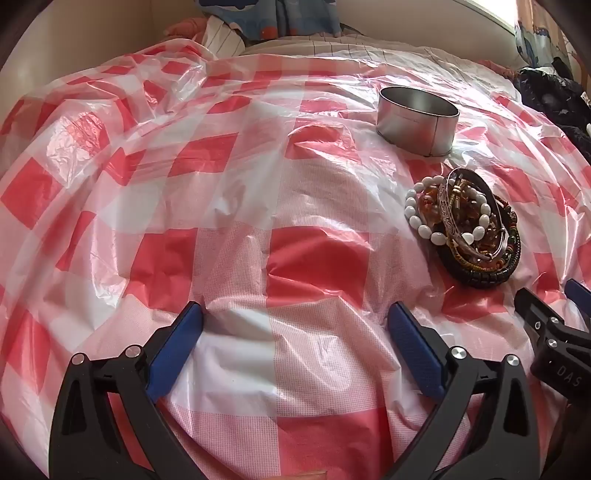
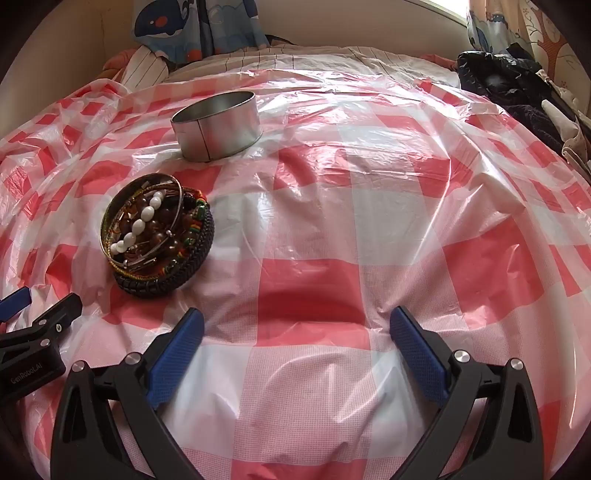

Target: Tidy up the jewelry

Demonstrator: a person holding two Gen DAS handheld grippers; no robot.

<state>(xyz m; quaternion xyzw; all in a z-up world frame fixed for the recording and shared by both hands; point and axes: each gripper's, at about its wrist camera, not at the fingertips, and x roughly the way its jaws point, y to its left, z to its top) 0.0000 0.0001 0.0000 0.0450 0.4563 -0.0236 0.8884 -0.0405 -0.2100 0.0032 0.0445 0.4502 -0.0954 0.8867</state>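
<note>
A pile of bracelets (image 1: 467,225) lies on the red-and-white checked plastic sheet (image 1: 258,221): white beads, amber and brown beads, metal bangles and a black ring at the bottom. It also shows in the right wrist view (image 2: 157,236). An empty round metal tin (image 1: 417,120) stands behind it, also in the right wrist view (image 2: 218,125). My left gripper (image 1: 295,314) is open and empty, left of the pile. My right gripper (image 2: 295,319) is open and empty, right of the pile.
The sheet covers a bed. A whale-print curtain (image 2: 192,26) and striped bedding (image 2: 147,70) lie at the back. Dark clothes (image 2: 517,92) are heaped at the right edge. The other gripper's tip shows at each view's side (image 1: 546,321), (image 2: 40,321).
</note>
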